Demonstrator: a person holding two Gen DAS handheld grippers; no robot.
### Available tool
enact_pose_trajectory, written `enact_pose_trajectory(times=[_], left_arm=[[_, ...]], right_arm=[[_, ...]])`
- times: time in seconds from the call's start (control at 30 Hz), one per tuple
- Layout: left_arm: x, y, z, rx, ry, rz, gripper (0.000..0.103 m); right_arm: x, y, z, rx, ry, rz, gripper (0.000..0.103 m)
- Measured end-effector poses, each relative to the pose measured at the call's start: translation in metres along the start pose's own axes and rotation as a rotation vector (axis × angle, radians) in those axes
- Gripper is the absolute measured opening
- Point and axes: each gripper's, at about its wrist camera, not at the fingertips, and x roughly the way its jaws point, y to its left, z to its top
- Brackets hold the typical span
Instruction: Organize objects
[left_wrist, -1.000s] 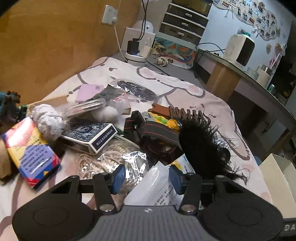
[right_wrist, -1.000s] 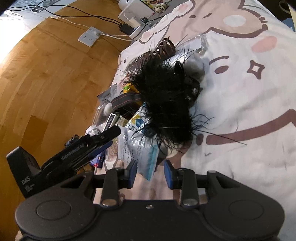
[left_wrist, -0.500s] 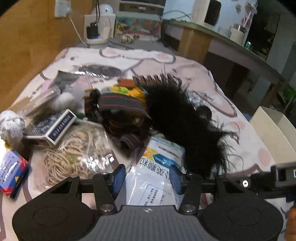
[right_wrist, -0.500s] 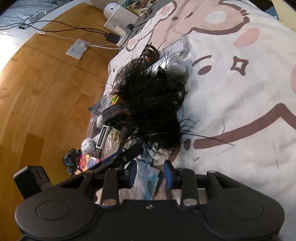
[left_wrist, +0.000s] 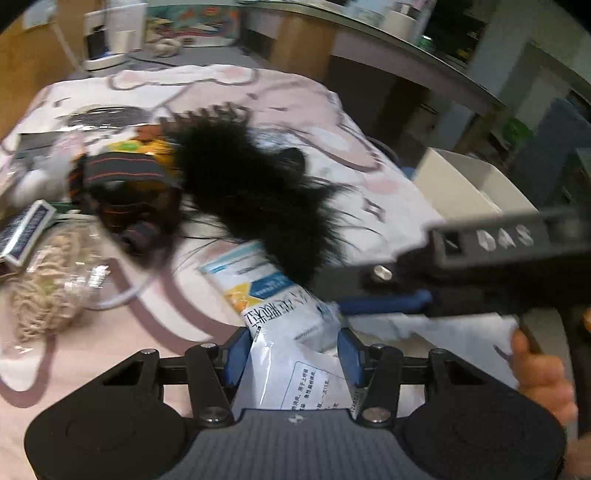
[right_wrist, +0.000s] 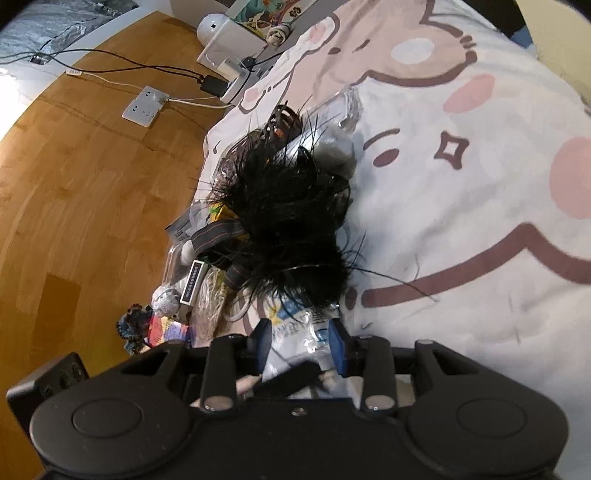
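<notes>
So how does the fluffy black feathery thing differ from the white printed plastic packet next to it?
The fluffy black feathery thing is dark, shaggy and wispy at the edges; the white printed plastic packet is pale, smooth and flat with blue and yellow print. The feathery thing lies free on the pile, while the packet sits between the left gripper fingers. The feathery thing partly overlaps the packet's far end. Both rest on the cartoon-print bedsheet.

Black, white and pink on a cartoon bedspread

The bedspread (right_wrist: 461, 206) is white with brown outlines and pink cheek spots; the feather tuft (left_wrist: 251, 192) is black; the packet (left_wrist: 295, 332) is white with a blue-and-orange label and black print; the band (left_wrist: 125, 171) is dark with thin red stripes; the card box (left_wrist: 26, 230) is navy and white; the fingers (left_wrist: 347, 354) have blue pads; the floor (right_wrist: 81, 192) is honey-brown wood.
</notes>
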Motion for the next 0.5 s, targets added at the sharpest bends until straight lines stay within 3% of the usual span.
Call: enact_pose_trajectory(times=[0.13, 0.27, 0.5], left_arm=[[0.004, -0.013, -0.003, 0.069, 0.027, -0.058, 0.053], [0.0, -0.018, -0.006, 0.09, 0.07, -0.062, 0.063], [-0.013, -0.021, -0.016, 0.132, 0.122, 0.017, 0.089]], right_arm=[[-0.002, 0.007, 0.001, -0.077, -0.021, -0.045, 0.055], [0.002, 0.022, -0.001, -0.254, -0.042, -0.127, 0.072], [0.02, 0.042, -0.018, -0.556, -0.013, -0.225, 0.074]])
